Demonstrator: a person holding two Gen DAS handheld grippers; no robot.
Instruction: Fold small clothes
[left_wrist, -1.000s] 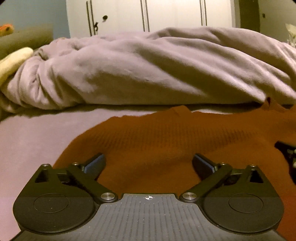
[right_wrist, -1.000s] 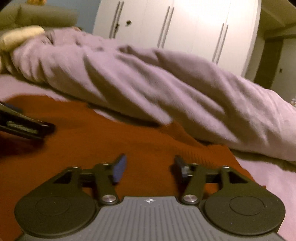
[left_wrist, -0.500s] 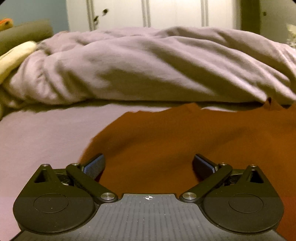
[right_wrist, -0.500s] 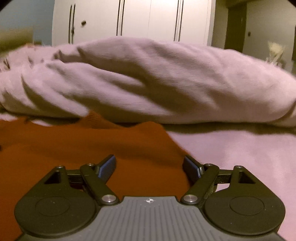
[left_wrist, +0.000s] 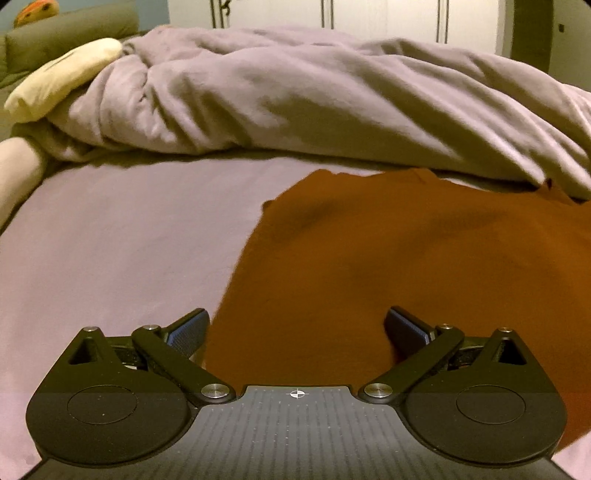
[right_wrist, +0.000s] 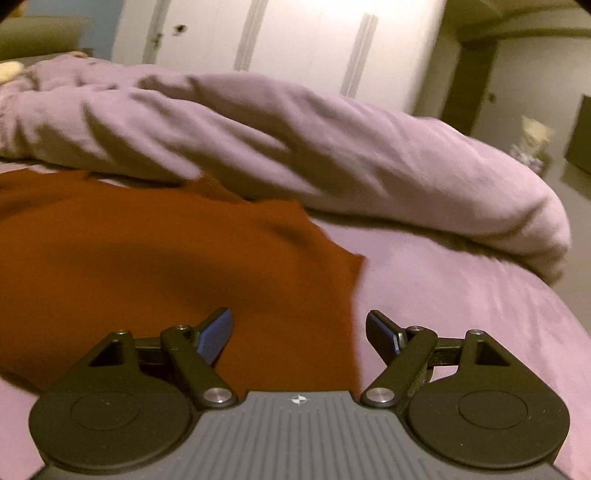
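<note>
A rust-brown knit sweater (left_wrist: 388, 258) lies spread on the lilac bed sheet (left_wrist: 110, 240). The left tongs (left_wrist: 295, 328) and right tongs (right_wrist: 299, 332) both gape wide, empty, each over one side edge of the sweater.

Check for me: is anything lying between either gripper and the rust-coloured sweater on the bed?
Nothing visible is in the way. The left gripper and right gripper both have open jaws right over the sweater's side edges, with only bare bed sheet beside it. The bunched duvet lies beyond the sweater, overlapping its far edge.
</note>
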